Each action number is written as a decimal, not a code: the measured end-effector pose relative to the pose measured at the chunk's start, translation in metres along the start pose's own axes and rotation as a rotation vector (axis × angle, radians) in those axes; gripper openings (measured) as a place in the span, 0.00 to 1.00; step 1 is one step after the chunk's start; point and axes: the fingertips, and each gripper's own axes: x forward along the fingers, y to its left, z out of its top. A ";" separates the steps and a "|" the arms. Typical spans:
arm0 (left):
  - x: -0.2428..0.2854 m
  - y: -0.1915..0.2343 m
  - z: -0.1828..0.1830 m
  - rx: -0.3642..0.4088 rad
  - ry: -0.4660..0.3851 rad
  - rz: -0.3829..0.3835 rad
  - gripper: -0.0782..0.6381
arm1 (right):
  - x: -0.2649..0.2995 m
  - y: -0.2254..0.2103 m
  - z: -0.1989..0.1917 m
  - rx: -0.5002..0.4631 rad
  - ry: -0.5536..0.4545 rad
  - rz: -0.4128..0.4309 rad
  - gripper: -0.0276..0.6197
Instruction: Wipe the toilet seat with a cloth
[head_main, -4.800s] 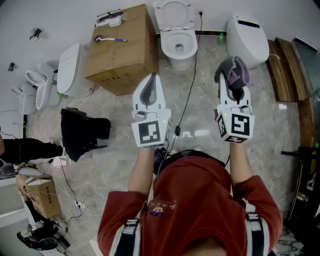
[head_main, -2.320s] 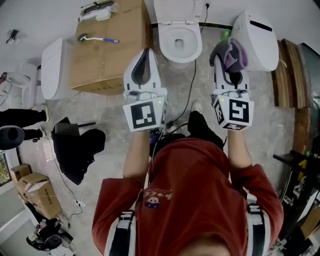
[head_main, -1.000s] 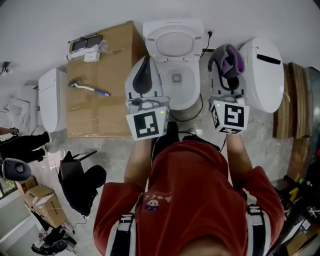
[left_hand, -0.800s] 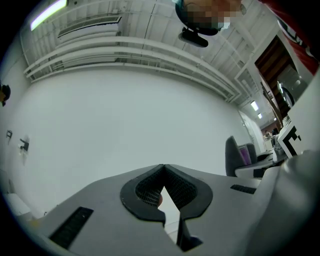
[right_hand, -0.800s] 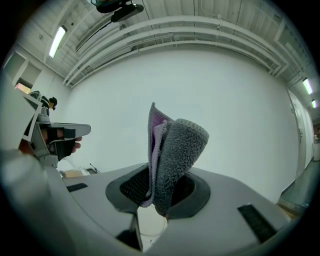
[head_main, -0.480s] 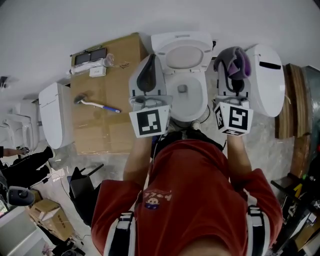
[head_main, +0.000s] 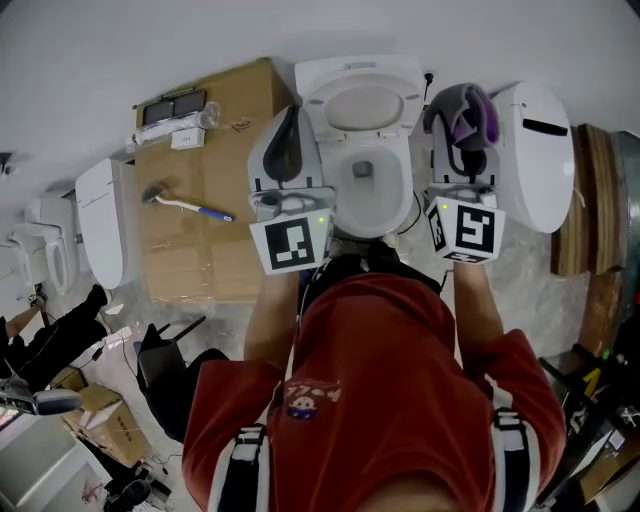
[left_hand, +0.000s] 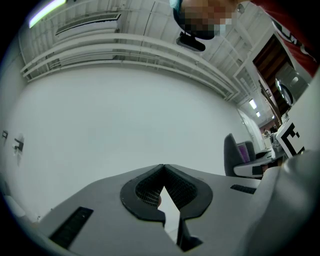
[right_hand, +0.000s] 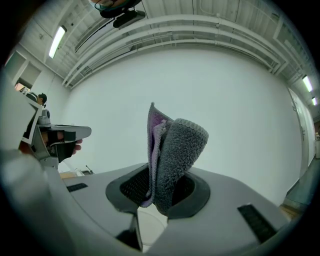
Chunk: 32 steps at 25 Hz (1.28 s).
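In the head view a white toilet stands against the wall with its lid (head_main: 362, 104) raised and its seat ring (head_main: 397, 198) lying around the bowl. My left gripper (head_main: 291, 118) hovers over the toilet's left side, shut and empty; its own view shows the jaws (left_hand: 163, 167) meeting against the bare wall. Over the right side my right gripper (head_main: 463, 140) is shut on a folded grey and purple cloth (head_main: 466, 112). In the right gripper view the cloth (right_hand: 172, 157) sticks up from between the jaws (right_hand: 162, 192).
A big cardboard box (head_main: 215, 215) with a toilet brush (head_main: 186, 205) on it stands left of the toilet. A closed white toilet (head_main: 537, 150) sits close on the right, and wooden planks (head_main: 585, 195) lie beyond it. Another toilet (head_main: 100, 235) and a black bag (head_main: 170, 365) are at the left.
The person has walked up to the toilet. Both grippers moved forward with it and now flank the bowl. The cloth stays in the right gripper.
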 end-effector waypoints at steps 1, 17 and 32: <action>0.000 -0.001 -0.003 -0.003 0.004 -0.004 0.13 | 0.001 -0.001 -0.004 0.004 0.011 0.003 0.17; -0.011 -0.017 -0.168 -0.072 0.122 -0.067 0.13 | 0.020 0.019 -0.194 0.006 0.218 0.066 0.17; -0.055 -0.025 -0.425 -0.036 0.317 -0.005 0.13 | 0.039 0.052 -0.466 0.035 0.437 0.096 0.17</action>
